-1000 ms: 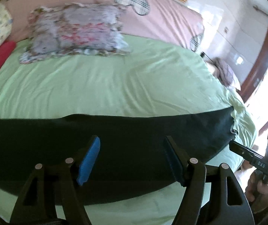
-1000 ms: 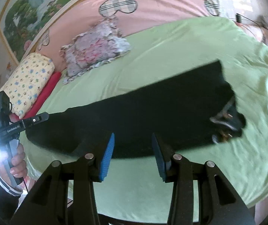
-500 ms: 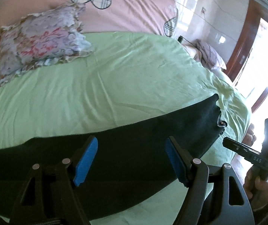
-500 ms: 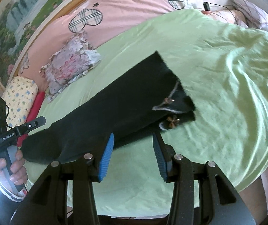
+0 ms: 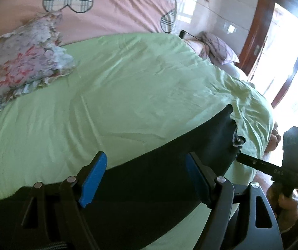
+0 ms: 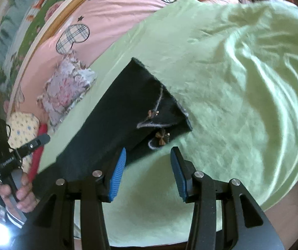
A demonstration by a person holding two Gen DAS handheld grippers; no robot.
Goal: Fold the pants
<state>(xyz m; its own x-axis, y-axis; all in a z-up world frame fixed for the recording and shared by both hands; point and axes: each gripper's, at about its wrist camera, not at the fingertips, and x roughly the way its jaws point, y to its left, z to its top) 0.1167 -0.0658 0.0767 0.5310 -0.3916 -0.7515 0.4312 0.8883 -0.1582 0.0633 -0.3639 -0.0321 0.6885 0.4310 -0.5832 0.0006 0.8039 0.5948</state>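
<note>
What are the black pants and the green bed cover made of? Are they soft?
The black pants look like a thick, matte, slightly fuzzy cloth, maybe wool or fleece: the cut edge looks fluffy and nothing shines except small gold-coloured trims near the waist. The green bed cover looks like thin, smooth woven cloth, perhaps cotton: it wrinkles in fine ripples with a faint sheen. Both probably feel soft.

Green bedsheet spread wrinkled across the bed. Floral ruffled pillow lying at its far side, against a pink cover with plaid hearts. Yellow dotted pillow and red bolster beside it. Lilac patterned pillow near a wooden door frame.
</note>
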